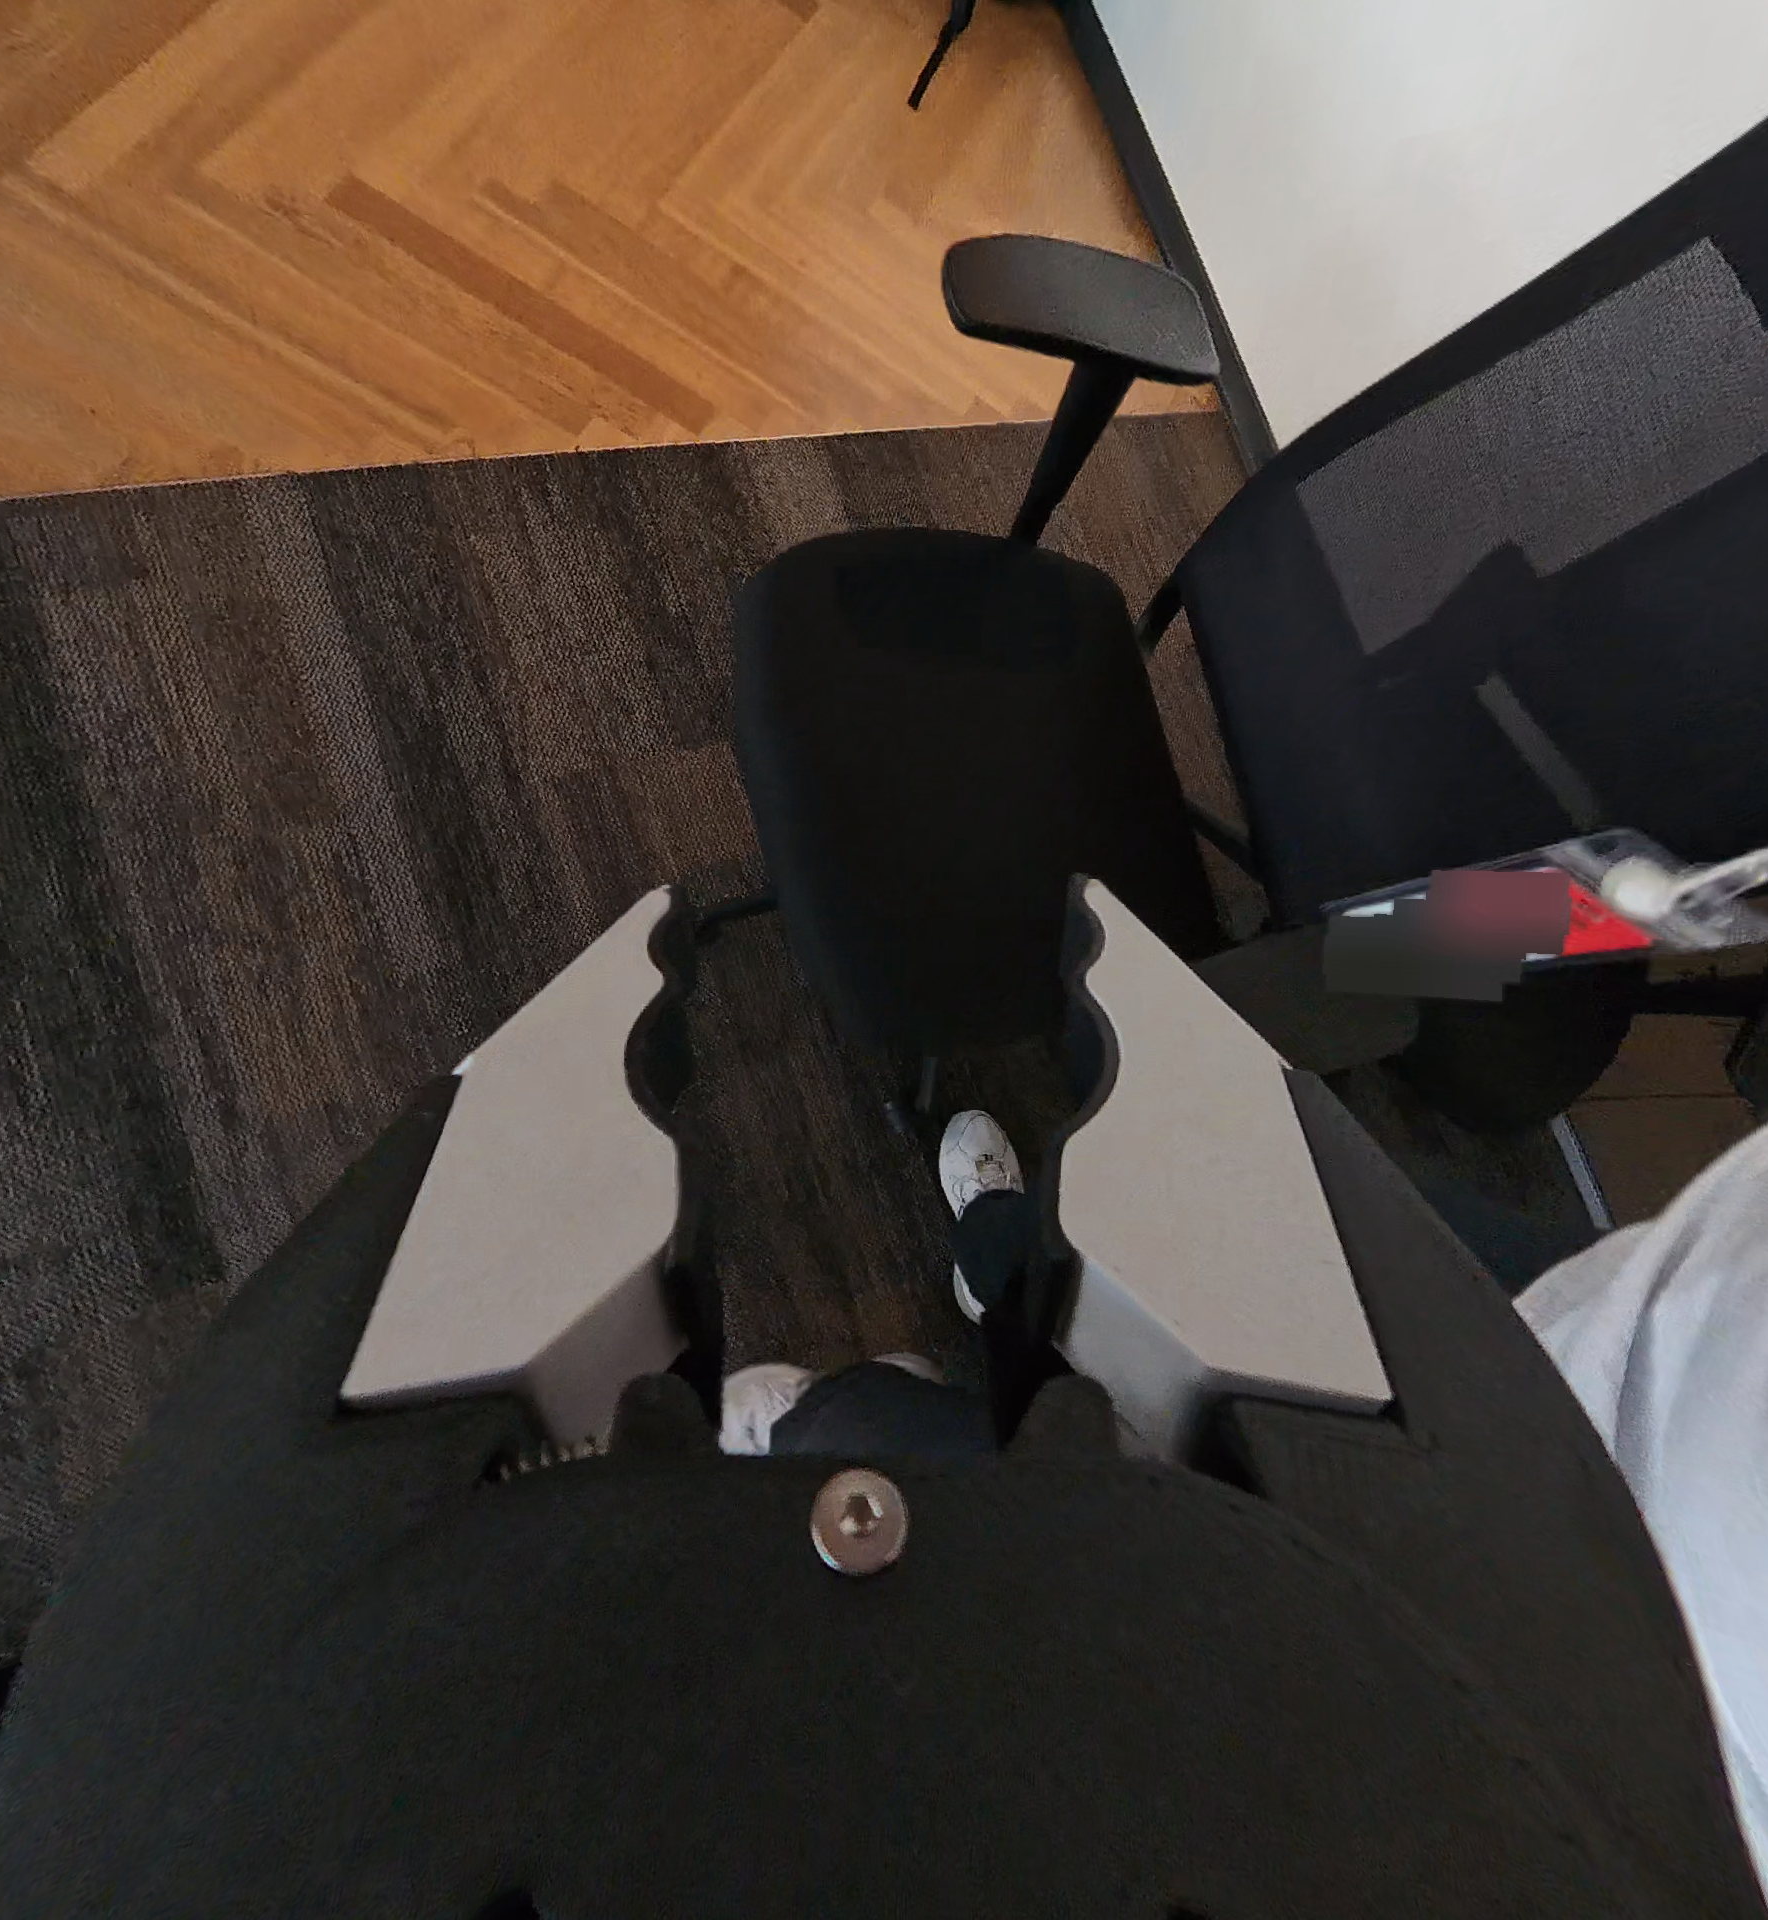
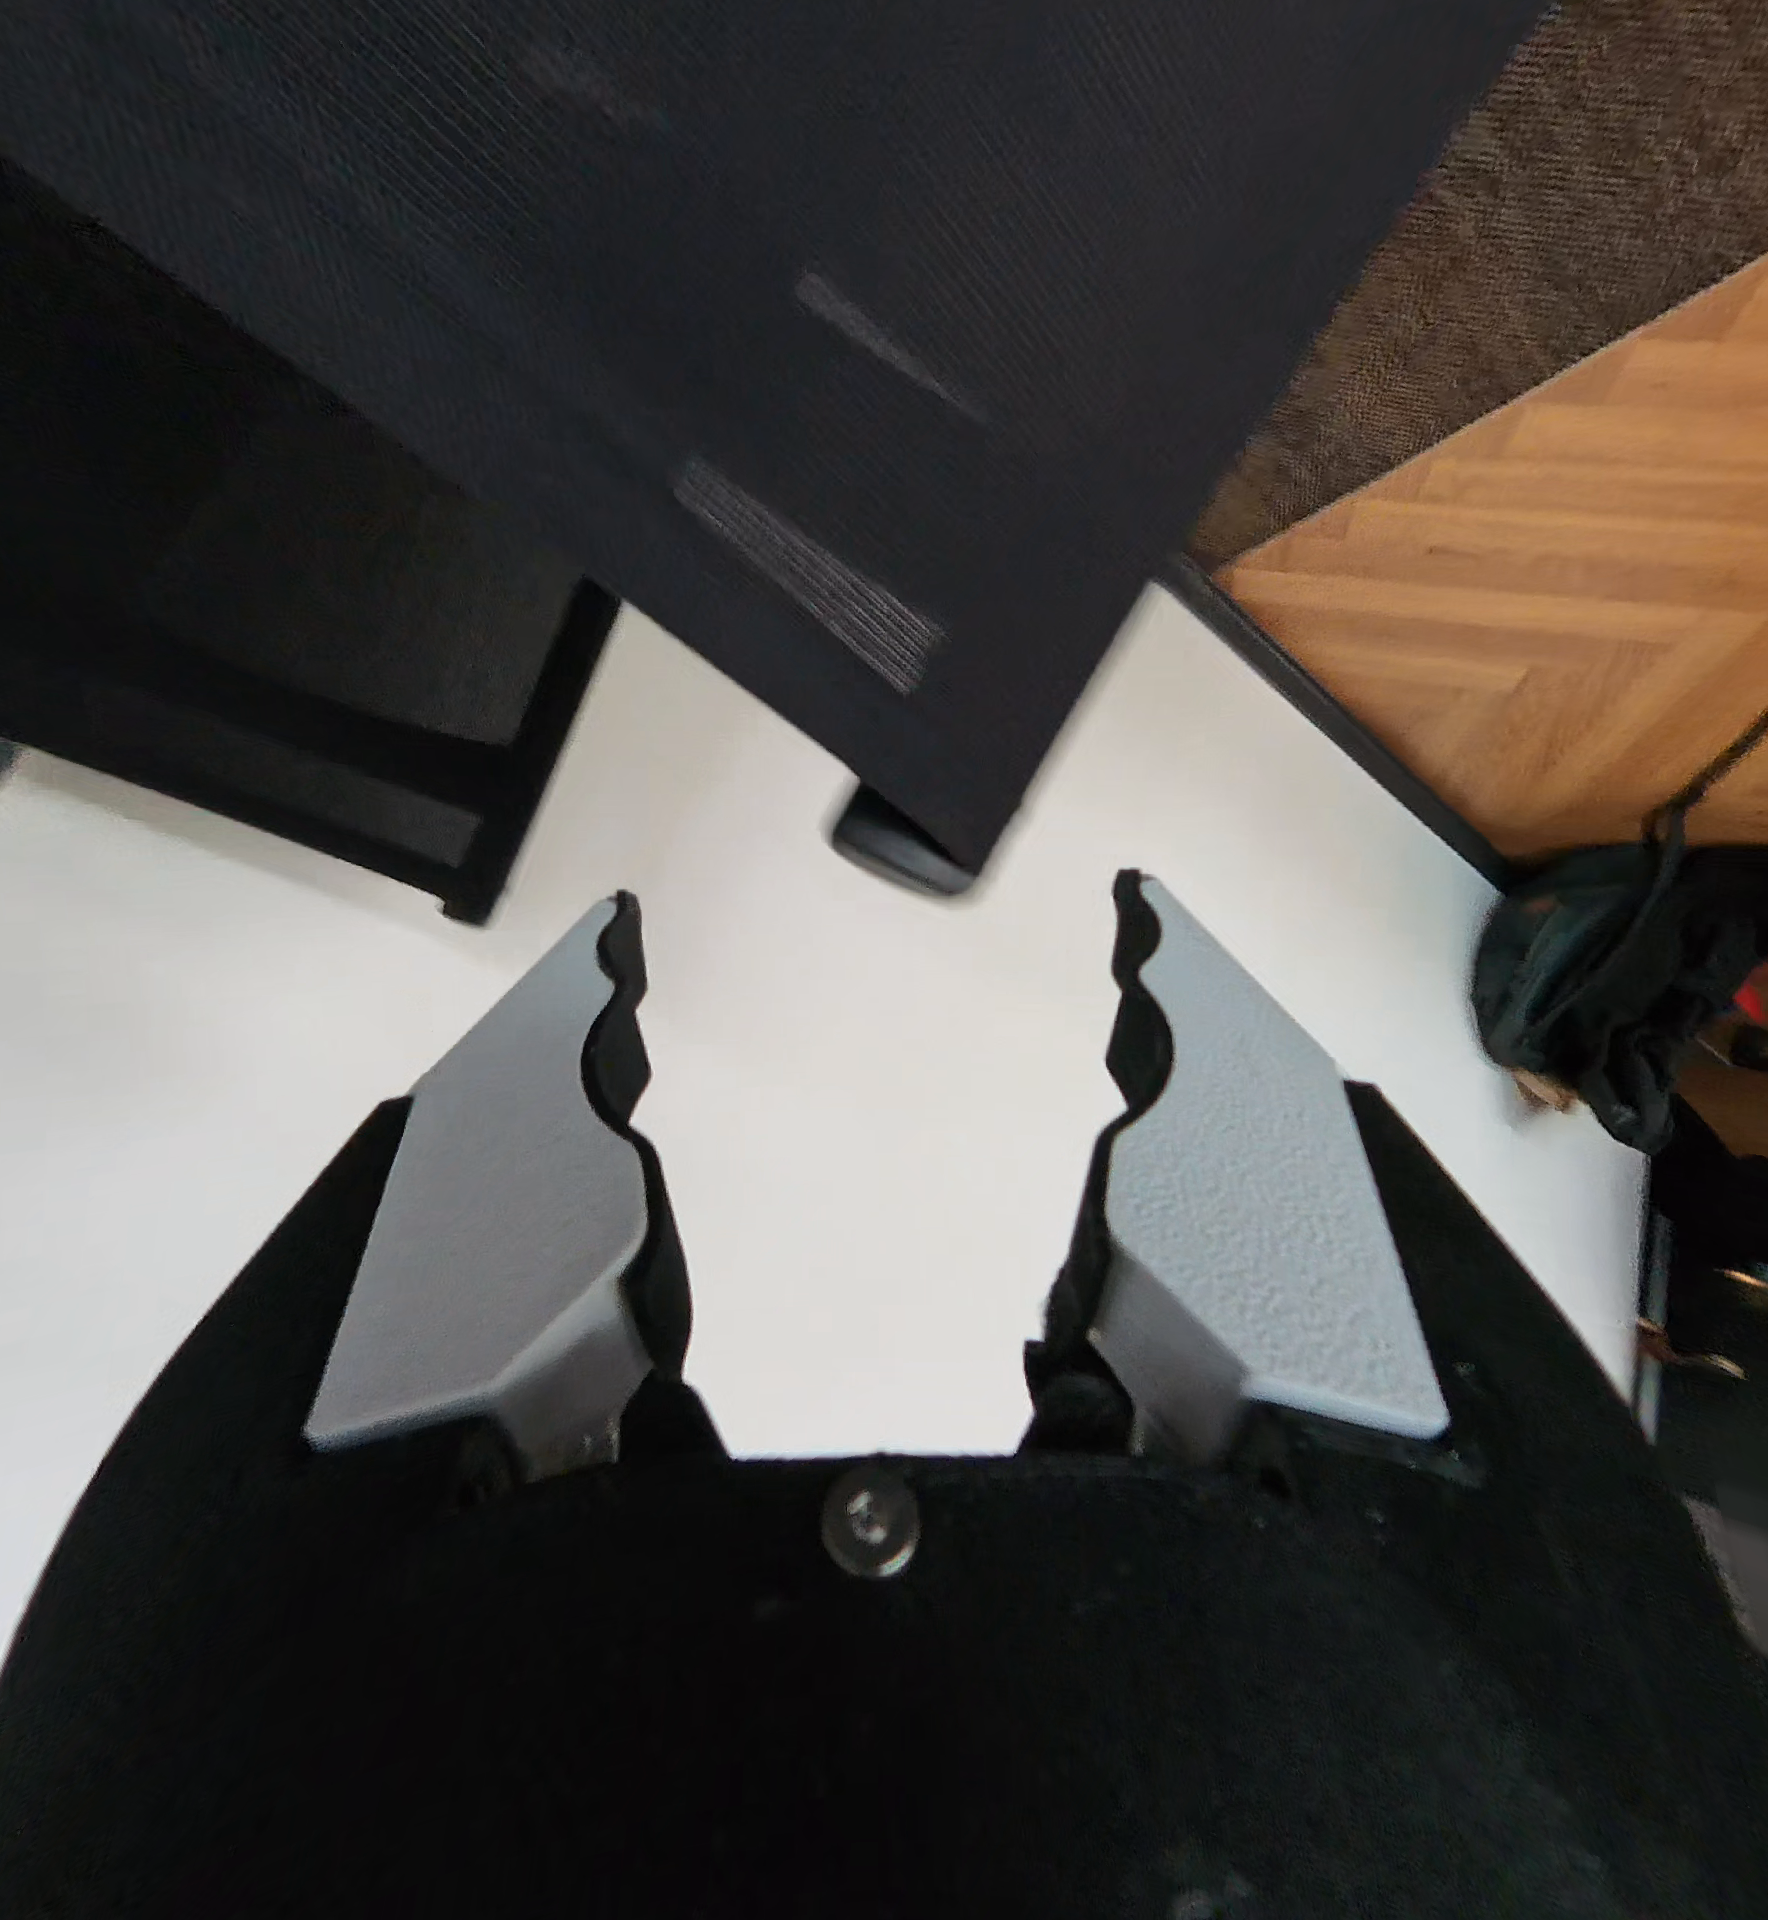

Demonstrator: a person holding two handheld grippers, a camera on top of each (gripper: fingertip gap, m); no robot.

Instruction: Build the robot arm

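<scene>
Hand-held gripper, left (image 1: 878, 899): black body, grey wedge fingers (image 1: 547, 1164) with wavy black pads. Jaws spread wide and empty, touching nothing. Pose: aimed steeply down at the floor and held well above it.

Around it, from left:
- Honey-coloured herringbone wood floor (image 1: 340, 208), at the far edge.
- Dark grey-brown woven carpet (image 1: 236, 831), beneath the gripper.
- Black padded chair part (image 1: 942, 748), framed between the fingertips but lying far beyond them.
- White trainer (image 1: 979, 1148) on the carpet, showing in the gap low between the fingers.
- Black curved armrest on a stalk (image 1: 1077, 301).
- Black mesh-backed office chair (image 1: 1586, 499).
- Person's pale grey garment (image 1: 1742, 1455), at the right edge.

Hand-held gripper, right (image 2: 877, 894): same build. Jaws likewise parted and empty. Pose: level over a plain white desk (image 2: 859, 1195), close to it; contact cannot be told.

Around it, from left:
- Black mesh chair back (image 2: 651, 260), blurred, just ahead of the fingertips.
- Dark crumpled fabric bag with a cord (image 2: 1607, 987), to the right by the desk's black edge.
</scene>
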